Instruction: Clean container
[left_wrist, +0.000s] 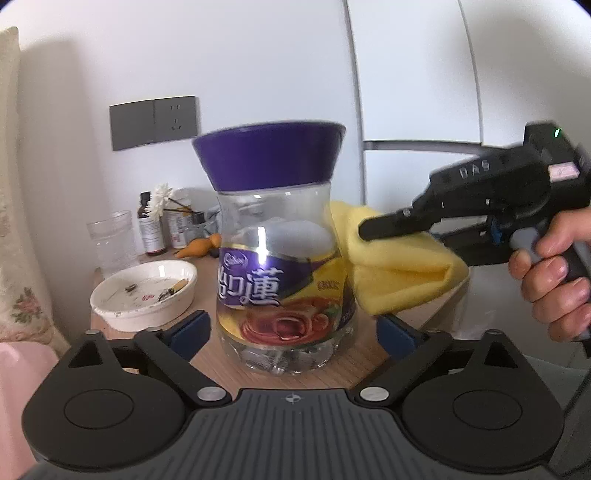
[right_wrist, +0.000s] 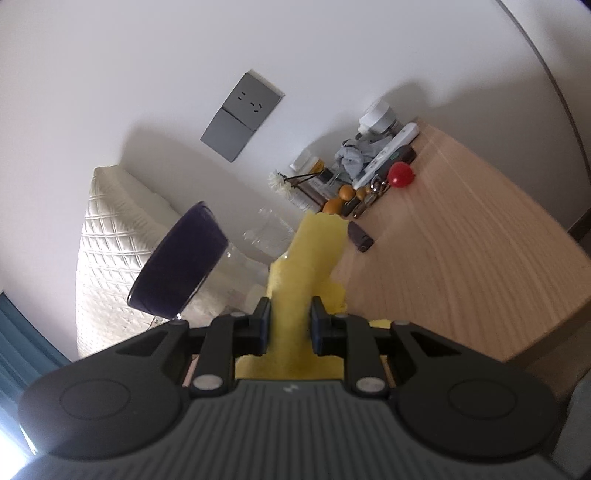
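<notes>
Jar: my clear plastic jar (left_wrist: 286, 273) stands upright on the wooden counter (left_wrist: 413, 321), purple lid (left_wrist: 269, 157) on, label facing my left camera.
Left claw: my left claw (left_wrist: 291, 330) is spread wide, its blue pads on either side of the jar's base with a gap on both sides; I grip nothing with it.
Right claw: my right claw (right_wrist: 287, 321) is clenched on a folded yellow cloth (right_wrist: 306, 258), which sticks out ahead of the fingers.
Cloth position: from the left view the cloth (left_wrist: 395, 273) sits just beside the jar's right wall, about at label height; I cannot tell whether it touches.
Hand pose: a hand (left_wrist: 554, 284) holds the right tool's handle level, the tool pointing leftward at the jar from the right.
Doing it well: I judge the wipe needs a steadied jar, so I would close the left pads low on the base before pressing, then keep the cloth flat against the curved wall.
Risk: pushing sideways on a free jar may slide it toward the white dish (left_wrist: 144, 291).
</notes>
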